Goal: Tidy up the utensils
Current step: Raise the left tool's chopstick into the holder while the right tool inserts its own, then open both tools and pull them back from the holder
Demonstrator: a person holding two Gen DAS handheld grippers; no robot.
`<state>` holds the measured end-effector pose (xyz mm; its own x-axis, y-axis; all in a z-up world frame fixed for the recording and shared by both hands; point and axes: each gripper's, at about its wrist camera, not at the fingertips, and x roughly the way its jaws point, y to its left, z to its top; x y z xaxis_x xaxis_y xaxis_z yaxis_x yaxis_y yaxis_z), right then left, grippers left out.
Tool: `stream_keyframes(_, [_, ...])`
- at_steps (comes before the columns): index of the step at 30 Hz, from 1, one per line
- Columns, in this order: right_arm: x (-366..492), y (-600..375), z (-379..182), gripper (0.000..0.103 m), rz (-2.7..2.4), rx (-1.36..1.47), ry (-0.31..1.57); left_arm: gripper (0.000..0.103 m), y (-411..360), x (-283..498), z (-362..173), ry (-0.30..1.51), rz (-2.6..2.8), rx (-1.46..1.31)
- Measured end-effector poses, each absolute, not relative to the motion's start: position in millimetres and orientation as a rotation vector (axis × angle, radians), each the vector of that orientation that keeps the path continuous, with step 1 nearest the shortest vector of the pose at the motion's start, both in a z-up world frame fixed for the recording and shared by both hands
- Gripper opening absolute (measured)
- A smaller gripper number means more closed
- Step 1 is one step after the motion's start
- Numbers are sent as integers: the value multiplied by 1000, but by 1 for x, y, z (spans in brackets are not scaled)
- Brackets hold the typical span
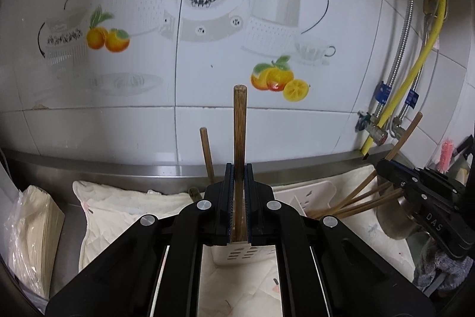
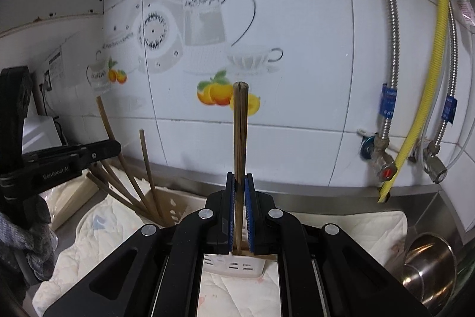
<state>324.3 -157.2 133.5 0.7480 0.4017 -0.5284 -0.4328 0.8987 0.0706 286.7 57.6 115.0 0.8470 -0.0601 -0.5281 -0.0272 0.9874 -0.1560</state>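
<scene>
My left gripper (image 1: 238,168) is shut on an upright brown chopstick (image 1: 239,124), directly over a white slotted holder (image 1: 246,253). A second chopstick (image 1: 207,153) stands just behind it. Several chopsticks (image 1: 356,198) lean in the holder's right part. In the right wrist view my right gripper (image 2: 239,177) is shut on another upright chopstick (image 2: 240,124), whose lower end sits at the holder's (image 2: 234,266) rim. The left gripper (image 2: 115,149) shows at the left there, beside several leaning chopsticks (image 2: 139,189). The right gripper (image 1: 383,165) appears at the right of the left wrist view.
A white quilted cloth (image 1: 124,207) covers the steel counter under the holder. A steel pot (image 2: 427,266) sits at the right. A bagged paper stack (image 1: 29,228) lies at the left. The tiled wall (image 2: 297,34) is close behind, with a yellow hose (image 2: 439,49) and valves at the right.
</scene>
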Motion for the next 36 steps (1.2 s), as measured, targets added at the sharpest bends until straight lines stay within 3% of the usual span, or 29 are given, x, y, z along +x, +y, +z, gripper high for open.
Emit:
stream_keyframes(20, [326, -161, 123, 9, 441, -57, 599, 12, 54, 286, 114, 589, -23, -158])
stream_keyframes(23, [322, -162, 126, 12, 438, -56, 590, 20, 51, 282, 117, 579, -24, -154])
stream_keyframes(26, [319, -164, 130, 17, 435, -56, 580, 35, 50, 277, 121, 566, -16, -146])
stream_keyframes(29, [314, -166, 135, 23, 432, -57, 568, 38, 49, 273, 124, 558, -17, -142])
stream_keyframes(34, [306, -168, 139, 32, 430, -58, 557, 52, 50, 264, 126, 550, -8, -141])
stream_keyframes(36, [302, -168, 141, 40, 428, -59, 552, 58, 50, 260, 127, 546, -4, -138])
